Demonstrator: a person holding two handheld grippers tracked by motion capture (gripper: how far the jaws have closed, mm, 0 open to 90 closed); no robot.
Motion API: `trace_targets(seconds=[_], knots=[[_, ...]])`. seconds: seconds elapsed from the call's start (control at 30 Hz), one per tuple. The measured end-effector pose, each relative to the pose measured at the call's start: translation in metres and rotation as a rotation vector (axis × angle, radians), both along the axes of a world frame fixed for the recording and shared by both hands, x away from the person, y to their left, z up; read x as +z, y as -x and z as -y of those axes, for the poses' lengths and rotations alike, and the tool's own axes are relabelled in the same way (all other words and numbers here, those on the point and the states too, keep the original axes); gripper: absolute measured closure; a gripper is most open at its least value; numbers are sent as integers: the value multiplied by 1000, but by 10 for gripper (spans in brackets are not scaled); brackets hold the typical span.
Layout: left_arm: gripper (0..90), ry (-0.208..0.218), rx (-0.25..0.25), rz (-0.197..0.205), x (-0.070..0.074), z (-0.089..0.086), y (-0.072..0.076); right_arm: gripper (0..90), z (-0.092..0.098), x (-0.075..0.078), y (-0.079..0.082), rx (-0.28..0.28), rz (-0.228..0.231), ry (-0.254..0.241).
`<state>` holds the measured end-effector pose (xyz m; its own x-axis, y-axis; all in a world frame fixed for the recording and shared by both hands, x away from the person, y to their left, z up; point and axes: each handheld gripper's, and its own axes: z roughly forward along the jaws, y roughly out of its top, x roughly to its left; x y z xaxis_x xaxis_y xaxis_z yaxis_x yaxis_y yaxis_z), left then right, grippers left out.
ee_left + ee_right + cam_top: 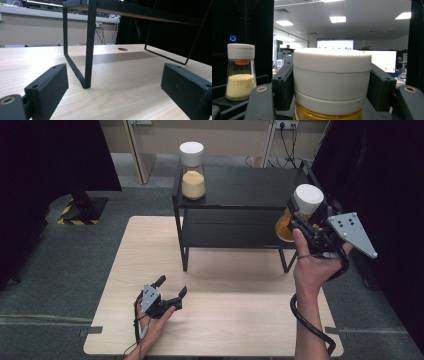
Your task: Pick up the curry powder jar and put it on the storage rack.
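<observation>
My right gripper [306, 212] is shut on a glass jar [300, 210] with a white lid and orange contents, held in the air by the right end of the black shelf [240, 187]. In the right gripper view both pads clamp the white lid [332, 80]. A second jar [192, 170] with a white lid and pale yellow grains stands on the shelf's top left; the same jar [240, 72] appears at the left of the right gripper view. My left gripper [171, 287] rests open low over the wooden table [225, 320], its jaws wide apart with nothing between them.
The black two-tier shelf stands at the table's far edge, its front left leg [88, 50] straight ahead of the left gripper. A round hole [122, 49] is in the tabletop beyond it. Dark curtains flank both sides.
</observation>
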<state>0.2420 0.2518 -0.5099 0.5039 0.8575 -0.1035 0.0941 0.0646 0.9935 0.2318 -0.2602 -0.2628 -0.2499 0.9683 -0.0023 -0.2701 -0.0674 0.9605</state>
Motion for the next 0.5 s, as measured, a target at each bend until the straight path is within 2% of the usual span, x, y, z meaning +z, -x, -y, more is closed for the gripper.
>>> trace_targets(seconds=[0.5], knots=[[68,2,-1,-1,0,0,0,339,-5,23,-17,-7,2,5]])
